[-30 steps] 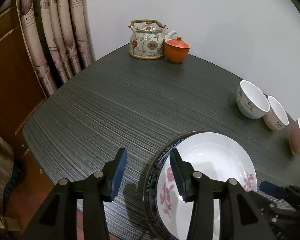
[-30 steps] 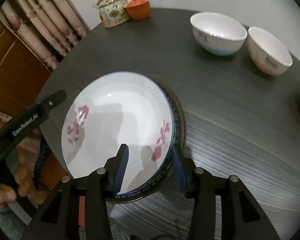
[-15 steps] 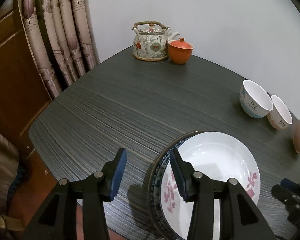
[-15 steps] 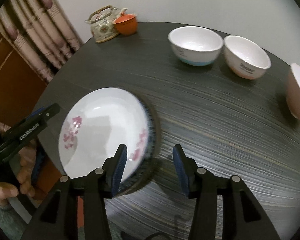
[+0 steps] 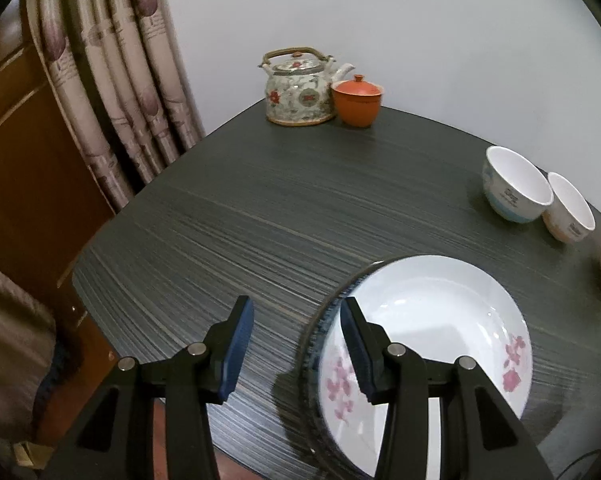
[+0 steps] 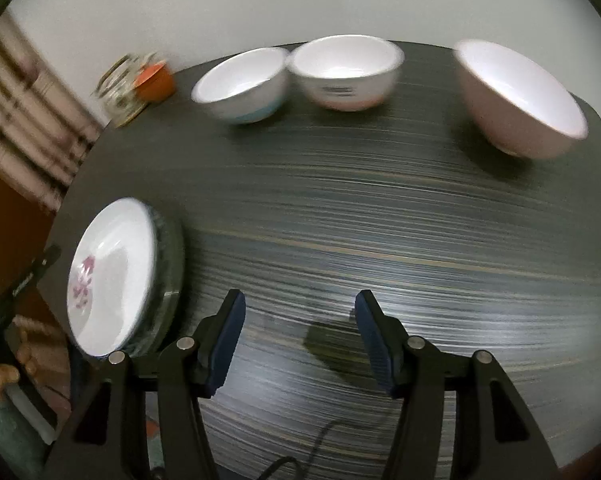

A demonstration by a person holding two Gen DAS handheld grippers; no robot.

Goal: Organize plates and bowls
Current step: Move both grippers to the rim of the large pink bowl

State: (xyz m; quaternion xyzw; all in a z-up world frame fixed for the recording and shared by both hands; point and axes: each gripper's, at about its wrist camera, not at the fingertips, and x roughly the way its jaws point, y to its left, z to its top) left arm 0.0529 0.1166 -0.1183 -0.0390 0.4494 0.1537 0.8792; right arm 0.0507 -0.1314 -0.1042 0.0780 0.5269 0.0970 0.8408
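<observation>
A white plate with pink flowers [image 5: 432, 320] lies on top of a stack of plates at the table's near edge; it also shows in the right wrist view [image 6: 112, 268]. My left gripper [image 5: 296, 344] is open and empty, its right finger above the stack's left rim. My right gripper [image 6: 300, 340] is open and empty over bare table, to the right of the stack. Three bowls stand at the back: a white and blue bowl [image 6: 240, 84], a white and pink bowl [image 6: 346, 72] and a larger pink bowl [image 6: 520, 100].
A patterned teapot [image 5: 298, 88] and an orange lidded cup [image 5: 356, 98] stand at the table's far corner by the wall. Curtains [image 5: 112, 80] and a wooden panel [image 5: 20, 168] are on the left. The dark striped table [image 5: 260, 220] ends close in front.
My right gripper let go of the flowered plate, opened wider and swung right, away from the stack toward the bowls. My left gripper drew back a little.
</observation>
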